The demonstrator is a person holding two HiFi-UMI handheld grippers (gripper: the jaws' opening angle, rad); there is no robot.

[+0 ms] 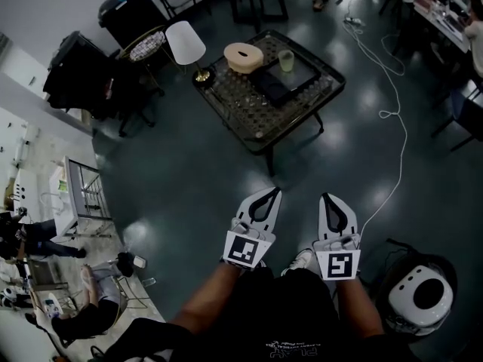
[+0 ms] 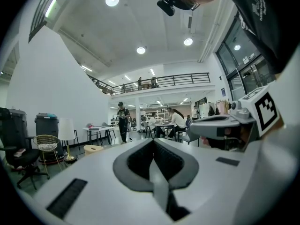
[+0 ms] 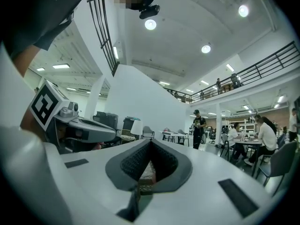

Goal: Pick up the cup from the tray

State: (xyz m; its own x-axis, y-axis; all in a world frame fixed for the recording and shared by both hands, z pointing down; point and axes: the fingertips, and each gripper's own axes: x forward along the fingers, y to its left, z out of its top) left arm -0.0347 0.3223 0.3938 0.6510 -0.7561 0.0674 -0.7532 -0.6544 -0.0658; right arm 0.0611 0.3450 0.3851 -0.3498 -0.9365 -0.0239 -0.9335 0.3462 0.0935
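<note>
Left claw (image 1: 269, 192) and right claw (image 1: 330, 197) – both shut, empty – cup (image 1: 286, 60) upright on tray (image 1: 303, 73)

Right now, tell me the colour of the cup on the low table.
The cup is pale, translucent green; the head view shows it best.

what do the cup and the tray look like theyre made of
The small pale green cup: translucent, likely plastic or frosted glass, since light shows through it. The dark flat rectangular tray: smooth, slightly glossy, with a soft sheen; maybe plastic or coated metal, too far to tell.
</note>
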